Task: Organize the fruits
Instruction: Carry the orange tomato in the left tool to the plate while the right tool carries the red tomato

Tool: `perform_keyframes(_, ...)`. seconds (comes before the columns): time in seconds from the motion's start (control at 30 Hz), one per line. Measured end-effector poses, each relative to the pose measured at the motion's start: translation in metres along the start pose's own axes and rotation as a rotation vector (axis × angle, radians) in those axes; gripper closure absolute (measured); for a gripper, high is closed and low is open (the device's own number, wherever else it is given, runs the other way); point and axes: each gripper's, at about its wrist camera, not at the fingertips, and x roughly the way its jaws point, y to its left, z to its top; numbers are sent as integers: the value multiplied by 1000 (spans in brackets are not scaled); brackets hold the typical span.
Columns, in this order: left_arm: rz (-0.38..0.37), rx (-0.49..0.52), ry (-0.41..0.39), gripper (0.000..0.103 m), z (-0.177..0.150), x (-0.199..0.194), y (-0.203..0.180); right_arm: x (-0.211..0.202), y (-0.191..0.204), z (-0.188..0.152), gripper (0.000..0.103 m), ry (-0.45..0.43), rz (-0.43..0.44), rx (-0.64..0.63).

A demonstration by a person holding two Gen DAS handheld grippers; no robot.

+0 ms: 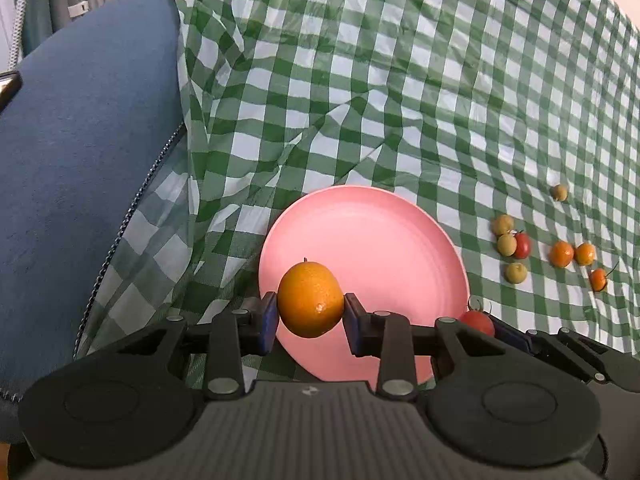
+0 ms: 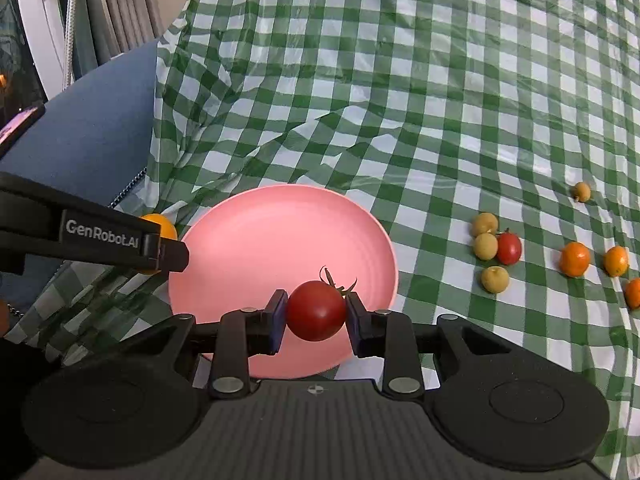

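Pinched in my left gripper [image 1: 311, 309], an orange fruit [image 1: 310, 299]; my right gripper [image 2: 316, 312] clamps a cherry tomato [image 2: 316, 310], both over the bare pink plate [image 2: 256, 240]. Nothing is plated; loose fruits [image 2: 496, 252] wait toward the checked cloth's [image 2: 400, 100] right edge.

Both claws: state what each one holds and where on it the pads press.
The left claw pinches a small orange citrus fruit across its sides. The right claw pinches a red cherry tomato across its sides, stem up.
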Motion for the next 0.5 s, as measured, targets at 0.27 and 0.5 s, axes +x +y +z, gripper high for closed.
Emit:
perform_keyframes(0.27,11,34,50,65,5,26,-1,20,2,5,71,28,8,-7)
perform_keyframes(0.5,26,46,80,65,4,42,1,33,3,5,71,51,19,-5)
